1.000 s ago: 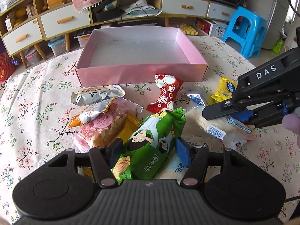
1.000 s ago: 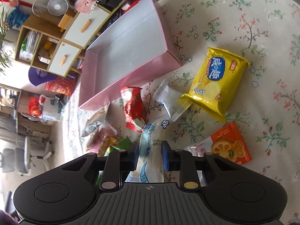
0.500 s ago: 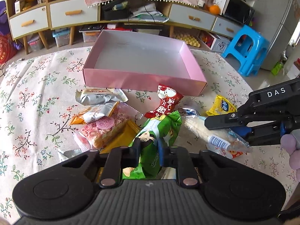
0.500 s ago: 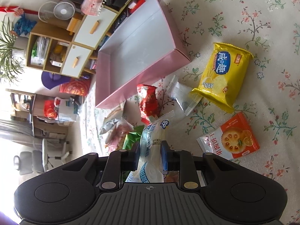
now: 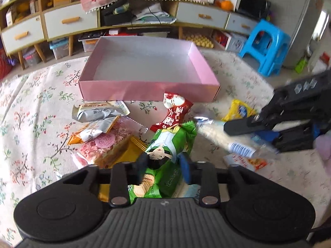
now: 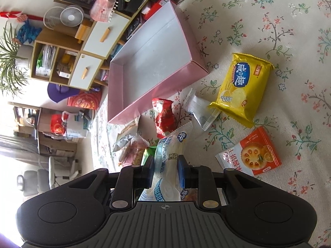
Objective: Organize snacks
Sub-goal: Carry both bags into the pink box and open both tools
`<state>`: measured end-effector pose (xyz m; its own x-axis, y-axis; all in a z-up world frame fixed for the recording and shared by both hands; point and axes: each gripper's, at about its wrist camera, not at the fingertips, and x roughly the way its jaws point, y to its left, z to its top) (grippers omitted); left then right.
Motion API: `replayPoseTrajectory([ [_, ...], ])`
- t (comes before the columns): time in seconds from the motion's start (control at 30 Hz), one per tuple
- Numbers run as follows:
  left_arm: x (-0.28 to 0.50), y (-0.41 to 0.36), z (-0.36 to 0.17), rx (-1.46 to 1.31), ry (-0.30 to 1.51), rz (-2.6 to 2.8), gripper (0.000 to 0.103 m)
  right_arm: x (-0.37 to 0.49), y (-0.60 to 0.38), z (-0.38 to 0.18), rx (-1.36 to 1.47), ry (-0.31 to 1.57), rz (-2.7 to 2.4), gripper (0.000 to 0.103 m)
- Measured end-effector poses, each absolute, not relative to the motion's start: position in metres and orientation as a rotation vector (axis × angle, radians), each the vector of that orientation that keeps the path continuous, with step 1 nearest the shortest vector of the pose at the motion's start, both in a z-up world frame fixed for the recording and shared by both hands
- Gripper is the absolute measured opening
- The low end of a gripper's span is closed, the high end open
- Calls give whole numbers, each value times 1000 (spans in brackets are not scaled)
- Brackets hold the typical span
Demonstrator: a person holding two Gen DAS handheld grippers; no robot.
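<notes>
A: Your left gripper [image 5: 163, 165] tilts down, jaws opening around the green packet [image 5: 165, 161], clamped tighter half a second ago.
B: Your right gripper [image 6: 166, 170] stays clamped on the white bread pack [image 6: 169, 161], lifted beside the pink box [image 6: 153, 66].

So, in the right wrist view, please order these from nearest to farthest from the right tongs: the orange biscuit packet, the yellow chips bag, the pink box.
1. Orange biscuit packet: just right of the right tongs.
2. Yellow chips bag: farther up, on the right.
3. Pink box: farthest, up and leftward.
</notes>
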<state>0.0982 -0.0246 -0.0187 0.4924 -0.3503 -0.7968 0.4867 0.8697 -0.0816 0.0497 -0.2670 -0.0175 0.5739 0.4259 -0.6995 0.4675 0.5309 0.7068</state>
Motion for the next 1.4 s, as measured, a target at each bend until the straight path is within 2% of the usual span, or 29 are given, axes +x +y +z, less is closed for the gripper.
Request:
replayPoseTrajectory([
  [0.03,98,-30,-22,199,922,-506,43,50,-268,-17,1060,1008,-30,23],
  [0.13,103,-40,-30,249,938,-498,47,52,-268,-16,1055,1001,-33,23],
  [0.3,114,-43,-38,214,965,-456,44,55,-271,-19,1060,1012,-43,23],
  [0.53,110,-29,-19,86,1015,-448,41,51,-281,-13,1088,990,-30,23],
  [0.73,120,-16,22,109,937,-470,41,60,-283,9,1063,927,-27,23],
  [0.9,157,-17,44,137,858,-467,41,92,-284,25,957,865,-34,23],
  [1.17,229,-22,15,65,739,-425,41,147,-293,1,833,812,-45,23],
  [1.4,249,-22,-12,99,674,-416,41,180,-303,-19,726,739,-48,21],
])
